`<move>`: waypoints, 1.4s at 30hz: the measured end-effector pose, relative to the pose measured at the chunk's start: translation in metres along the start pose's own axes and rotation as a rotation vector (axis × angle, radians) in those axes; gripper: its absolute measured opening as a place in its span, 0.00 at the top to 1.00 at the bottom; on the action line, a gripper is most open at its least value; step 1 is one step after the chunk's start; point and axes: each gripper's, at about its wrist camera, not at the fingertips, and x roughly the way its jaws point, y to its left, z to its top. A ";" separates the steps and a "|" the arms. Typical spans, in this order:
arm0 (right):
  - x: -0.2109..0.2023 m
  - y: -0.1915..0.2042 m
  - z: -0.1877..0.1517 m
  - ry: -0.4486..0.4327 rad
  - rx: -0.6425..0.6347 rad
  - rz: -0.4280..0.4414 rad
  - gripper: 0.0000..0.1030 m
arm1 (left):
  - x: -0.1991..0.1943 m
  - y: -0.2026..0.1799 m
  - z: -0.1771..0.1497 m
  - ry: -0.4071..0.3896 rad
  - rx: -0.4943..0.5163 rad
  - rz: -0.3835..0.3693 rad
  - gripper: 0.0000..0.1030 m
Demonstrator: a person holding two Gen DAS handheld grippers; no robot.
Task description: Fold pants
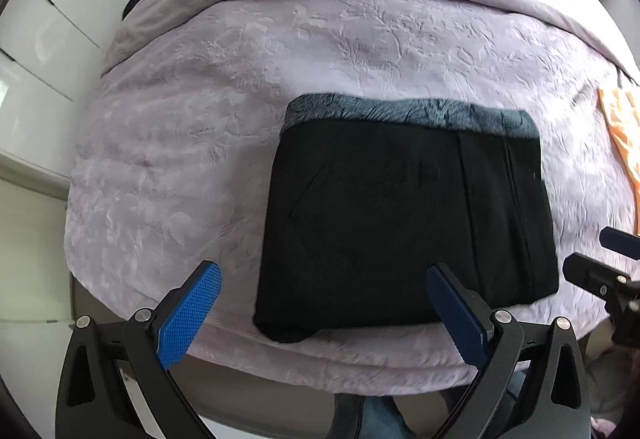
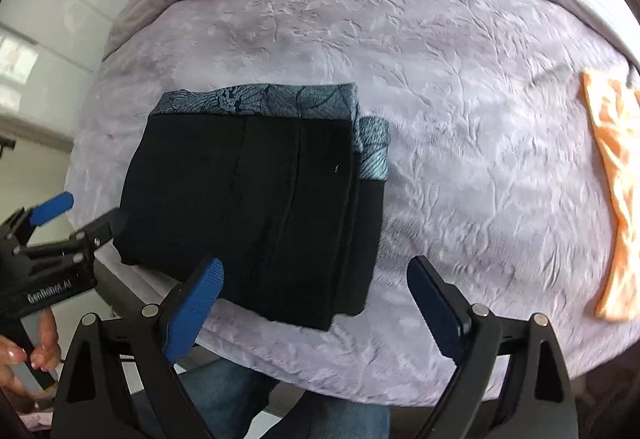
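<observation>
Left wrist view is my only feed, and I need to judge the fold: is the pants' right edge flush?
Observer: No. The right wrist view shows the black pants with a lower layer sticking out on the right, plus a second strip of patterned waistband.
Operator: Is the right gripper clear of them?
Observer: The right gripper is open and grips nothing; the pants' near corner lies on the bedspread beneath it.
</observation>
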 end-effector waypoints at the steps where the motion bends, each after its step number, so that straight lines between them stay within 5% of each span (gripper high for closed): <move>1: 0.000 0.003 -0.004 0.001 0.013 -0.001 0.08 | 0.002 0.005 -0.005 0.003 0.007 -0.010 0.00; 11: 0.006 0.030 -0.040 0.006 0.099 -0.087 0.08 | 0.009 0.033 -0.041 0.013 0.014 -0.032 0.00; 42: -0.018 0.055 -0.061 -0.060 0.118 -0.145 0.08 | -0.009 0.019 -0.045 -0.046 0.046 -0.044 0.00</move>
